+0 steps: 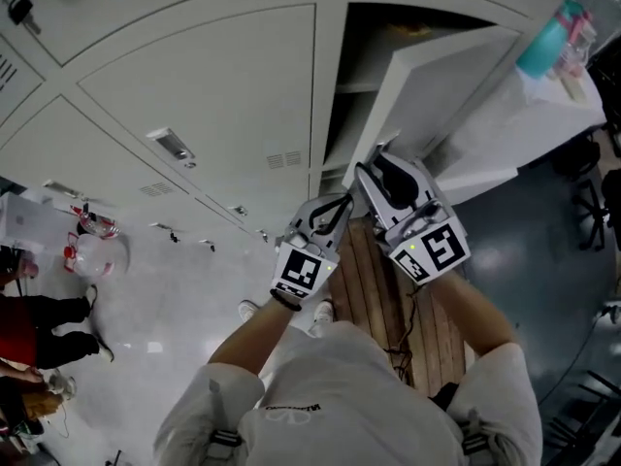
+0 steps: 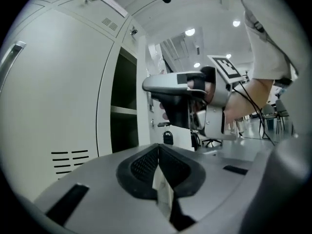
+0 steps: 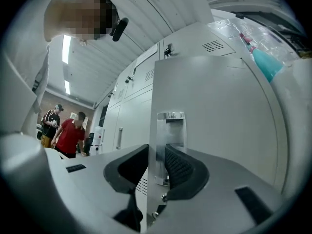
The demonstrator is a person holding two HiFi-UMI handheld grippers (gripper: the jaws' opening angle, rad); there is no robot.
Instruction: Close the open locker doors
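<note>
1. Two hand-held grippers meet at the centre of the head view: the left gripper (image 1: 335, 210) and, just to its right, the right gripper (image 1: 376, 168). The arms and white shirt of the person holding them fill the bottom of the frame.
2. The open locker door (image 1: 456, 95) is a white panel swung out across the upper right of the head view. Its dark open compartment (image 1: 361, 71) lies just to its left.
3. The right gripper sits at the door's free edge. In the right gripper view its jaws stand apart on either side of that edge, just below the chrome handle (image 3: 170, 130). We cannot see either pad pressing on the door.
4. In the left gripper view the left gripper's two black pads are pressed together. Beyond them, left of centre, we see the open compartment and its shelf (image 2: 124, 110). The right gripper fills the centre and right of that view.
5. Closed locker doors (image 1: 194, 95) cover the upper left of the head view.
6. A teal bottle (image 1: 543, 47) shows in the upper right corner.
7. A slatted wooden board (image 1: 388, 299) lies on the floor at lower centre, below the grippers.
8. A bystander in a red shirt (image 3: 68, 135) stands at the left of the right gripper view, well apart from the open door.
</note>
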